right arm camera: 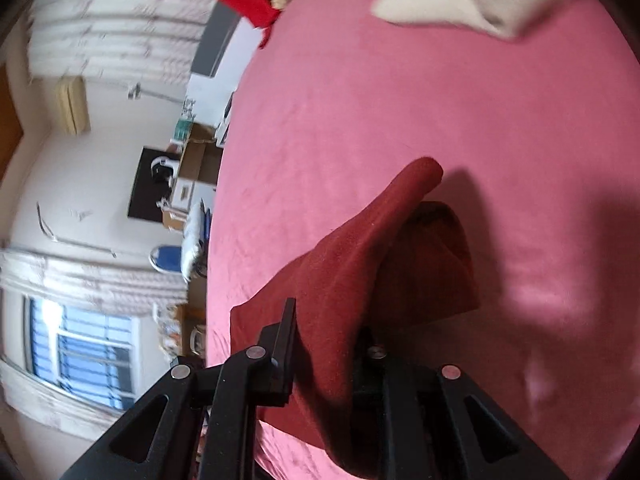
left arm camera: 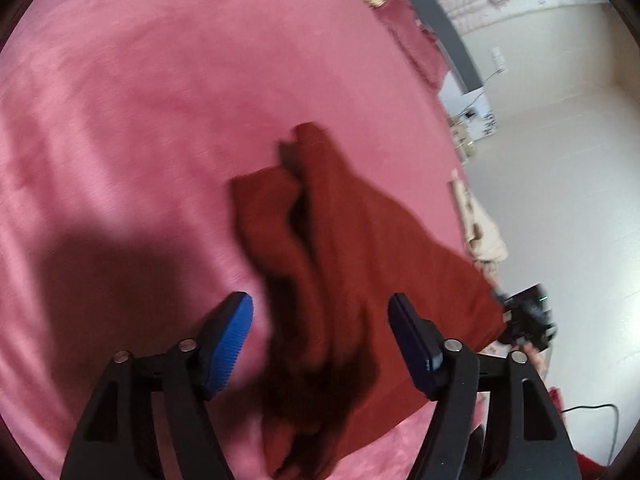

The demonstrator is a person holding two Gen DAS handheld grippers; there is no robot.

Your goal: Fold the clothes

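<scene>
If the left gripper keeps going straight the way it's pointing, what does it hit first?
Most likely the dark red garment: it lies bunched right ahead of the open left gripper on the pink bedspread. Motion blur leaves the gap unclear.

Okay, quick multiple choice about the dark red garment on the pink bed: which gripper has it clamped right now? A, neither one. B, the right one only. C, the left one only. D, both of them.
B: in the right wrist view the right gripper has its fingers closed on a fold of the dark red garment, while the left gripper stands open above the cloth, fingers wide apart.
</scene>
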